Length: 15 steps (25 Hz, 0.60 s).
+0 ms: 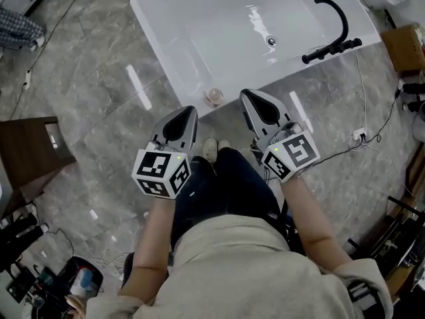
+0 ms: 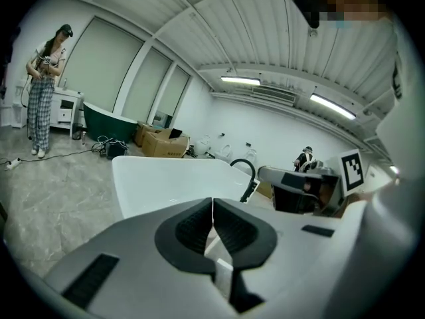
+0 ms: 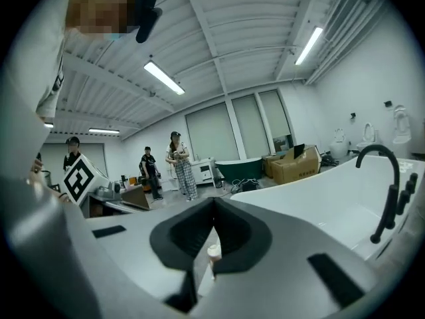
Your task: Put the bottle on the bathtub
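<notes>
A small pale bottle [image 1: 214, 97] with a light cap stands upright on the near rim of the white bathtub [image 1: 199, 18]. In the right gripper view the bottle [image 3: 212, 251] shows low down, through the gap under the jaws. My left gripper [image 1: 190, 110] hangs just left of the bottle and nearer to me, jaws shut and empty [image 2: 212, 201]. My right gripper [image 1: 244, 93] hangs just right of the bottle, also shut with nothing in it [image 3: 214, 201]. Neither gripper touches the bottle. A black curved faucet [image 1: 335, 28] sits at the tub's right end.
A brown wooden stool [image 1: 30, 148] stands on the grey stone floor at the left. A cardboard box [image 1: 405, 45] and cables [image 1: 362, 138] lie at the right, gear [image 1: 40, 271] at the lower left. People [image 3: 179, 165] stand far off beside a dark green tub [image 2: 109, 128].
</notes>
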{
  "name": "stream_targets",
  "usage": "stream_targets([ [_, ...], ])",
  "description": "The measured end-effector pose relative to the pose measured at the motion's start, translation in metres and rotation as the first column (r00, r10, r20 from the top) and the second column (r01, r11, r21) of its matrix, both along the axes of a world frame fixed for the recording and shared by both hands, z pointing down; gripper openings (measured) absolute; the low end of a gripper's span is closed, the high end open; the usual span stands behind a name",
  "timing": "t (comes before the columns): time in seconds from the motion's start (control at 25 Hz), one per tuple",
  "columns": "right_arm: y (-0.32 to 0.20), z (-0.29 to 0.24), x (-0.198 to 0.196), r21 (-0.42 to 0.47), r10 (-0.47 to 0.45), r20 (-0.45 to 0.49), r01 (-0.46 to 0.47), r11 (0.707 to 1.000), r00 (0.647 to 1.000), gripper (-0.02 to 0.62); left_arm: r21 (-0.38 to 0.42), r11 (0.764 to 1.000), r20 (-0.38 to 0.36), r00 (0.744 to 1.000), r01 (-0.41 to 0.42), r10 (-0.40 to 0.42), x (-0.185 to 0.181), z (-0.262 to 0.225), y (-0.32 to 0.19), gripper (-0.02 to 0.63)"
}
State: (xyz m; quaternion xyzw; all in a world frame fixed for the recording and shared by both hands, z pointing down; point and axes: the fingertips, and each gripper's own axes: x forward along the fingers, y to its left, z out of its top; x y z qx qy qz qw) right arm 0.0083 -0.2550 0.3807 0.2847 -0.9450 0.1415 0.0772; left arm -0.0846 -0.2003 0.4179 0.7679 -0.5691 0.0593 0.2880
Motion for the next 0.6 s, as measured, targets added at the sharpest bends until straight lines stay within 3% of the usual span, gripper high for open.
stream_targets([
  [0.4,0.039,-0.046,-0.01,-0.039,-0.119,-0.038,0.117,0.992,0.992,-0.002,-0.024,0.999,0.062,0.998,0.02,-0.019,0.031,-0.037,0.002,0.009],
  [0.6,0.041,-0.057,0.0,-0.092,-0.102,-0.014,0.1,0.991,0.995,-0.002,-0.03,0.999,0.089,0.996,0.016,-0.013,0.045,-0.055,-0.002,0.009],
])
